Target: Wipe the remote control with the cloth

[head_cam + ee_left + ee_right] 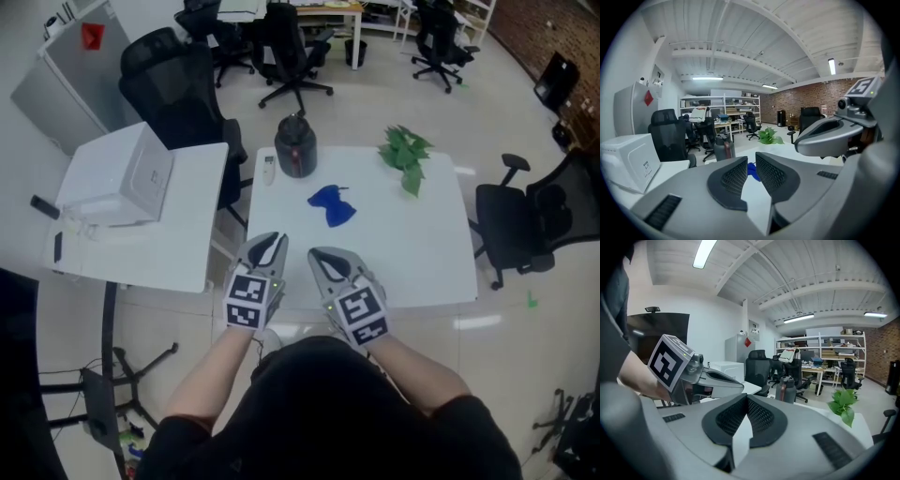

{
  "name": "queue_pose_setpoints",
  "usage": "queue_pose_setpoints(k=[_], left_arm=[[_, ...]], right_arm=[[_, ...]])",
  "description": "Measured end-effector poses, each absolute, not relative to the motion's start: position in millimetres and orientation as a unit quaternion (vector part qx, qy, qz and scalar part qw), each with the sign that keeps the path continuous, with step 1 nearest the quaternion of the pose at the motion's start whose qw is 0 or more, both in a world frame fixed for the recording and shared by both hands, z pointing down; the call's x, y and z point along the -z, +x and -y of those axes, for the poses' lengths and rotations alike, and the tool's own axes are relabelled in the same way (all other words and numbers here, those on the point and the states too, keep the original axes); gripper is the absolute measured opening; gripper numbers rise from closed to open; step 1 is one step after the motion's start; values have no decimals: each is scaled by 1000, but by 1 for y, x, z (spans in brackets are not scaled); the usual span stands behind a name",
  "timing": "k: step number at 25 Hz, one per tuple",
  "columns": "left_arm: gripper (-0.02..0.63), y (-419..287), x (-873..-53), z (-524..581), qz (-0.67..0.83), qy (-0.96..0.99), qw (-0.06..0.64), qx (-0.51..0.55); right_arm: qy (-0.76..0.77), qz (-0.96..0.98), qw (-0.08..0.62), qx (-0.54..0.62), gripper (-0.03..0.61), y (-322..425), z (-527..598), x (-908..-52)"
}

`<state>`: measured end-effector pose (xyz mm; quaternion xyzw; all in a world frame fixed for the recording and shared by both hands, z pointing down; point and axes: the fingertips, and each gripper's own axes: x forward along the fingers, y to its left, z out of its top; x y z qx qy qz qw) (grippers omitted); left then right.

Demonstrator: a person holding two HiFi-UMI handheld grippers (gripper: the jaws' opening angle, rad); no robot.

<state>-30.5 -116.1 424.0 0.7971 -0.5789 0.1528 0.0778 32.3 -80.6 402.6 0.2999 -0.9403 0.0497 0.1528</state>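
A small white remote control point(269, 169) lies at the far left of the white table point(422, 253), beside a dark jug point(295, 145). A crumpled blue cloth point(332, 204) rests in the middle of the table; in the left gripper view the blue cloth point(751, 169) shows far off through the jaw gap. My left gripper point(267, 242) hovers at the near table edge with a narrow gap and nothing between its pads. My right gripper point(323, 255) hangs beside it, its tips together and empty. Both are well short of the cloth.
A green leafy sprig point(405, 155) lies at the table's far right. A second white table with a white box point(117, 178) stands to the left. Black office chairs stand at the right point(525, 220) and behind the jug point(178, 89).
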Motion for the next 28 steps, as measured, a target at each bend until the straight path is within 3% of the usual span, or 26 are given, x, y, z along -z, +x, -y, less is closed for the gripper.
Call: queue_pose_setpoints(k=[3,11,20,28], left_arm=[[57,-30,-429,121,591,786,83,-160],[144,-50,-445,146,620,756,95,-188],[307,-115,-506,238,652,712,146,-216],[307,-157,-598,354,633,702,209,-251]], right_arm=[[291,943,153,-51,8,41,81,-403],[280,945,158,-65,8,52,85,-416],[301,931,187,-92,8,39,121,-444],[338,902,233,-138,8,3,189,-485]])
